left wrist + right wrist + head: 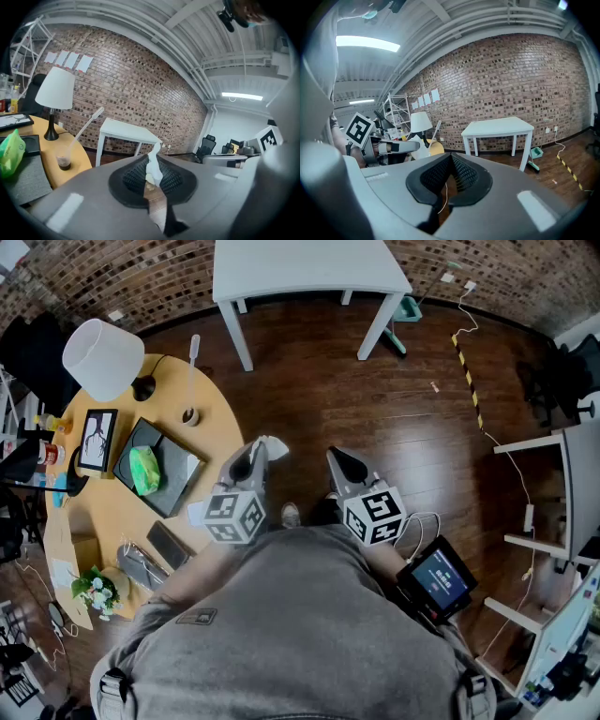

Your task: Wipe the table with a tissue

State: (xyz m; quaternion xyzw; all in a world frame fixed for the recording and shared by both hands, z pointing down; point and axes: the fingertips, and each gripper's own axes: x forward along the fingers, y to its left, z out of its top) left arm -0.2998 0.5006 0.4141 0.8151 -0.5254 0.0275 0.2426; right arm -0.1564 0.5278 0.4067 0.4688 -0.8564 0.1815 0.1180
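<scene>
I'm pinching the tissue in L gripper, long axis pointing out past the tips. R gripper is pressing together.

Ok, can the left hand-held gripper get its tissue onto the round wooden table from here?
Probably yes. The left hand-held gripper, shut on the white tissue, hangs just off the round wooden table's edge, nothing between them; bare wood lies beside the small cup with a straw.
</scene>
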